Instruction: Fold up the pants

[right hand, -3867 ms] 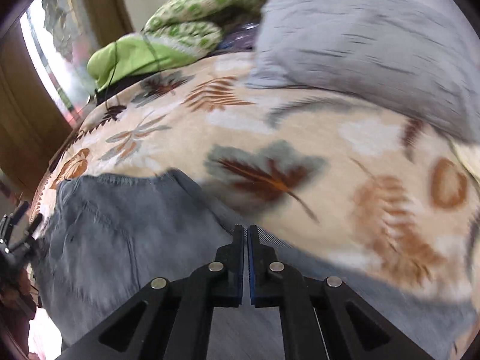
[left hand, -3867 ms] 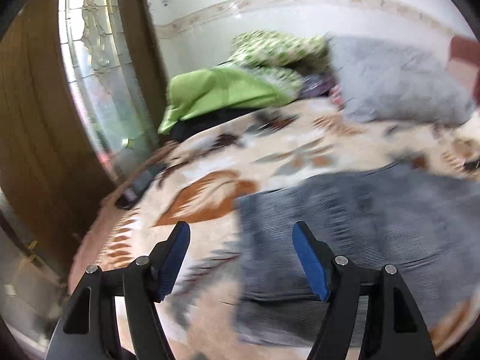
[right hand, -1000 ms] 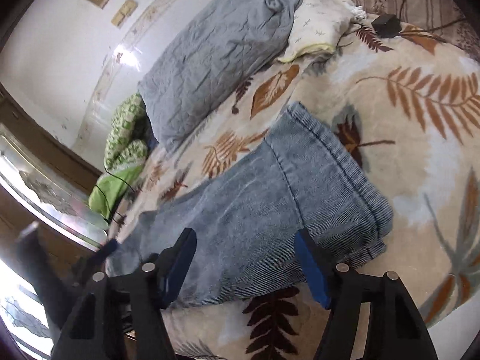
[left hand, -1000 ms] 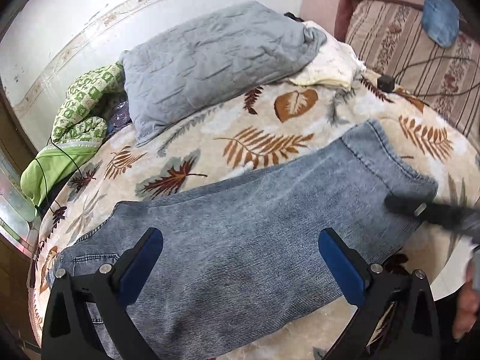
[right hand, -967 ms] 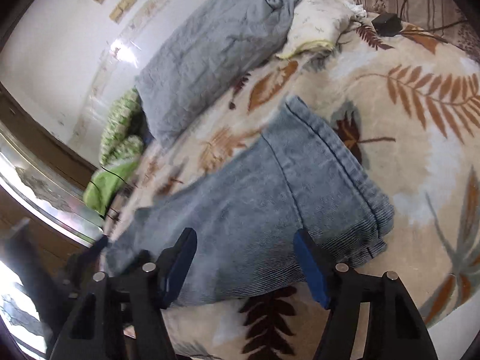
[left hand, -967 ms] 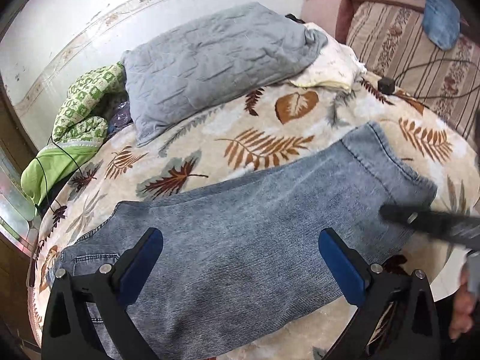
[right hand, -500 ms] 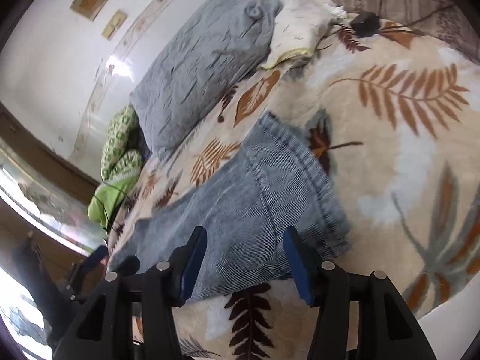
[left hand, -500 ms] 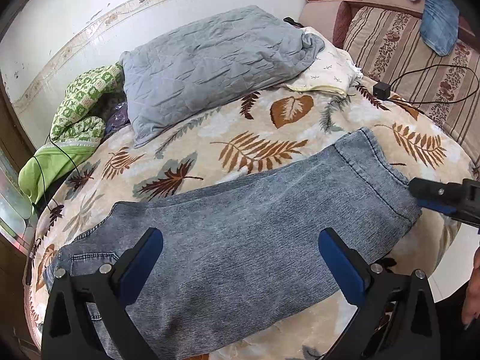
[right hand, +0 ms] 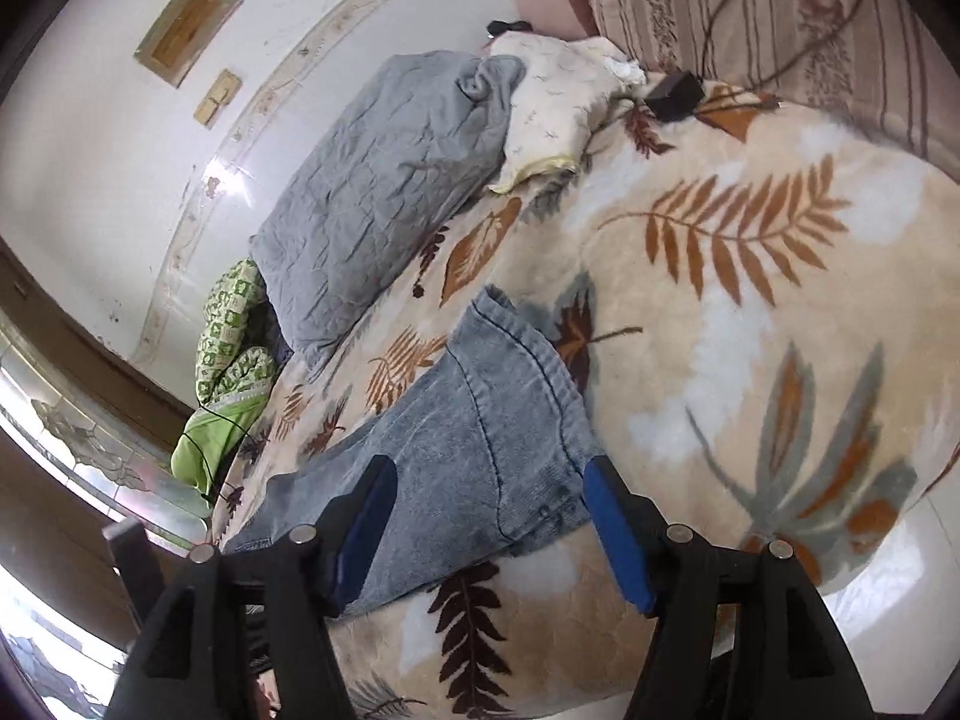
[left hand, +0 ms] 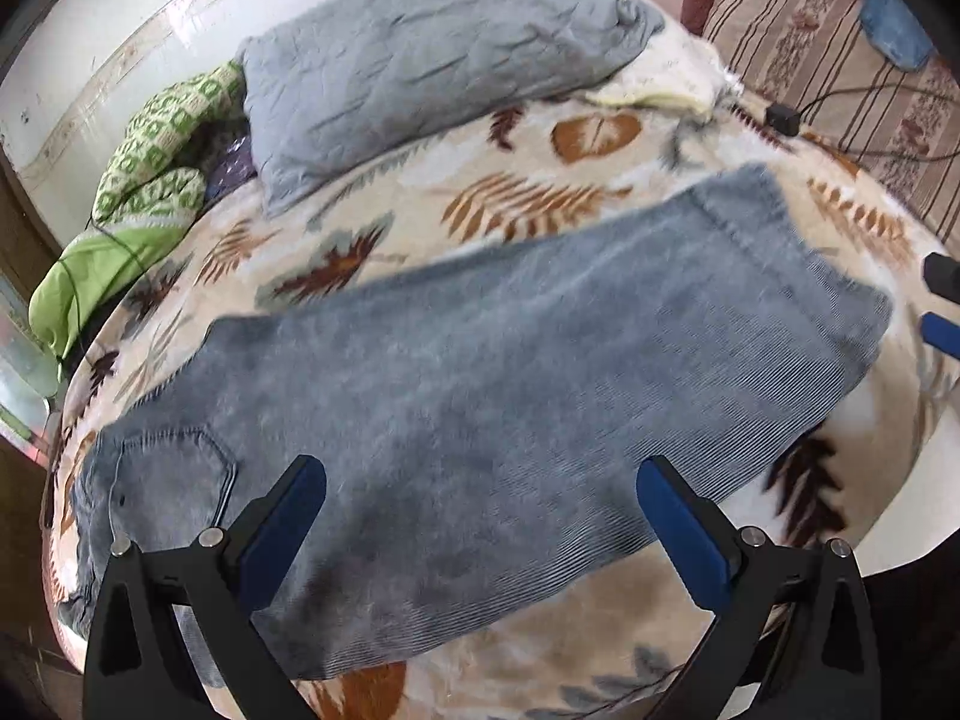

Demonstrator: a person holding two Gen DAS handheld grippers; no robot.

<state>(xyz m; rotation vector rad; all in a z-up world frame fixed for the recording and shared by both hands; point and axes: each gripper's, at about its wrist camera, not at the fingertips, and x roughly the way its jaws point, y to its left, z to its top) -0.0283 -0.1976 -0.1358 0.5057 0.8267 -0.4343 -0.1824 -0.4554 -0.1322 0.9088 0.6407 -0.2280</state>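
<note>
The left tongs (left hand: 480,510) hang wide apart above the middle of the pants (left hand: 480,396), with nothing gripped. The right tongs (right hand: 489,498) are spreading wider over the hem end of the same pants (right hand: 480,450), the cloth below them but not pinched. The grey-blue denim pants lie flat and lengthwise across the bed's leaf-patterned blanket (left hand: 540,204), waistband and pocket toward the left tongs' side. A grey pillow (left hand: 420,60) rests beyond them near the wall, and a green bundle (left hand: 108,264) sits at the far edge.

Leaf-print bed (left hand: 540,210) under pants (left hand: 510,390), pillow (left hand: 420,54)
</note>
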